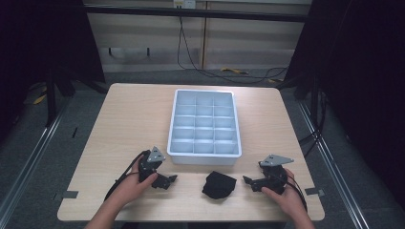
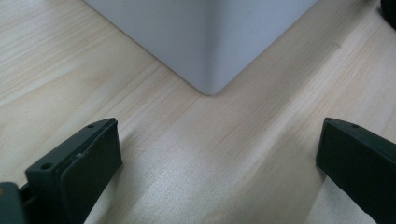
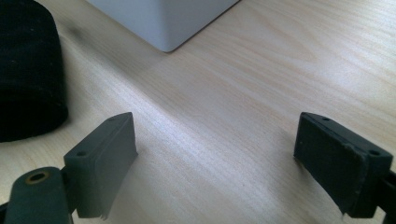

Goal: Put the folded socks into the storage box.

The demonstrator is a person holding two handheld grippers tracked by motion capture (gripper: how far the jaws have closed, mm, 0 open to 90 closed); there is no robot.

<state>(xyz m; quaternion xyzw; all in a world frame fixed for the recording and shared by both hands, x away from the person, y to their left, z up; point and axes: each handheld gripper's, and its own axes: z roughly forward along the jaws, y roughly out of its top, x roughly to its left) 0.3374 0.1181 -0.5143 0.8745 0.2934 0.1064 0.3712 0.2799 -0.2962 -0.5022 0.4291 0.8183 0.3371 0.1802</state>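
Observation:
A white tray (image 1: 176,122) divided into several compartments sits mid-table. A folded black cloth bundle (image 1: 219,185) lies just in front of it, between my two grippers. My left gripper (image 1: 173,180) rests low at the front left, jaws wide open over bare wood. In the left gripper view (image 2: 219,154) the tray's near corner (image 2: 210,51) lies ahead. My right gripper (image 1: 246,181) is at the front right, pointing toward the cloth, open with nothing between its jaws. The right gripper view (image 3: 215,154) has the black cloth (image 3: 28,70) at the left and a tray corner (image 3: 163,23) ahead.
The light wooden table (image 1: 124,124) has free room on both sides of the tray. Its front edge is close beneath the person's hands. Dark floor, rails and cables (image 1: 200,71) lie beyond the table's far edge.

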